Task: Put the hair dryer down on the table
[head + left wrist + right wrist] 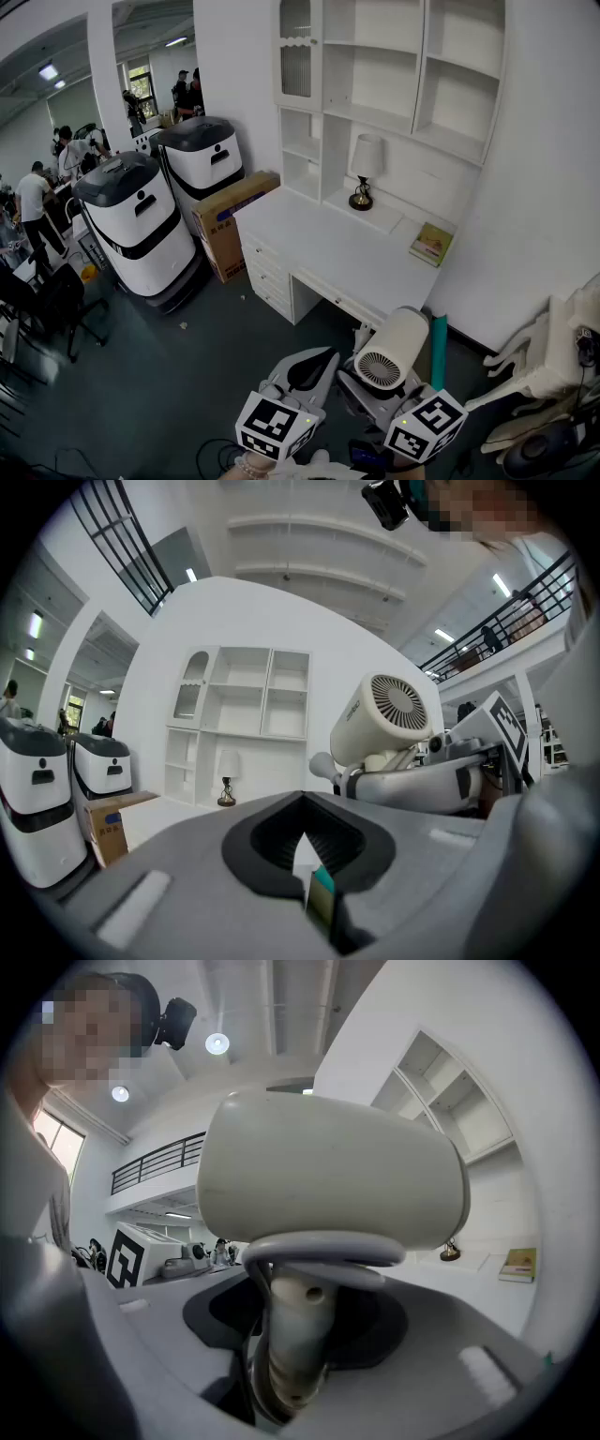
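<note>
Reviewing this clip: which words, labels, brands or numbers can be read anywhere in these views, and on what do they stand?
No text can be read here.
On the cardboard box: dark print on its side, too small to read.
On the book: cover print, too small to read.
On the hair dryer: a small mark on the barrel, blurred.
On the marker cubes: black square patterns, no words.

Left gripper [317, 364] and right gripper [367, 373] are both showing pale grey moulded shells with black ribbed pad recesses. Each is carrying a white marker cube at its near end, printed with black squares: left cube [274, 424], right cube [427, 424].
</note>
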A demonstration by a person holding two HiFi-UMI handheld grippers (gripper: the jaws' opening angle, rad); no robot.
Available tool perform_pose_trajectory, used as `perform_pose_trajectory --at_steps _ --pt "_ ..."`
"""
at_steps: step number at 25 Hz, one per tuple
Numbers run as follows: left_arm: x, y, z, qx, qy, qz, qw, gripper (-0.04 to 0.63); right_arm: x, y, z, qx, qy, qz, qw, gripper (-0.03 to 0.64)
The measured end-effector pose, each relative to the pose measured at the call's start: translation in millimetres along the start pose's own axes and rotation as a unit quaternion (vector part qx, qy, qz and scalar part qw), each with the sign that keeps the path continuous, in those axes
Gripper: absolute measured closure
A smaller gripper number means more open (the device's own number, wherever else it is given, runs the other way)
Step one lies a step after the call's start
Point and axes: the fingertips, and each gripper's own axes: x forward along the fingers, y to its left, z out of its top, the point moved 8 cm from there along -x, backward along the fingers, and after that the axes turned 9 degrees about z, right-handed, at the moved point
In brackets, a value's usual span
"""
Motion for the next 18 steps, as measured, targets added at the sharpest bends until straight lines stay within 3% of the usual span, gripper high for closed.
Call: perform_pose_trajectory --at_steps 18 --pt "14.4 -6.7 -3.7 0.012 0.006 0.010 0.9999 0.595 -7.9 -17.2 0.1 0.008 0.009 0.006 1.000 0.394"
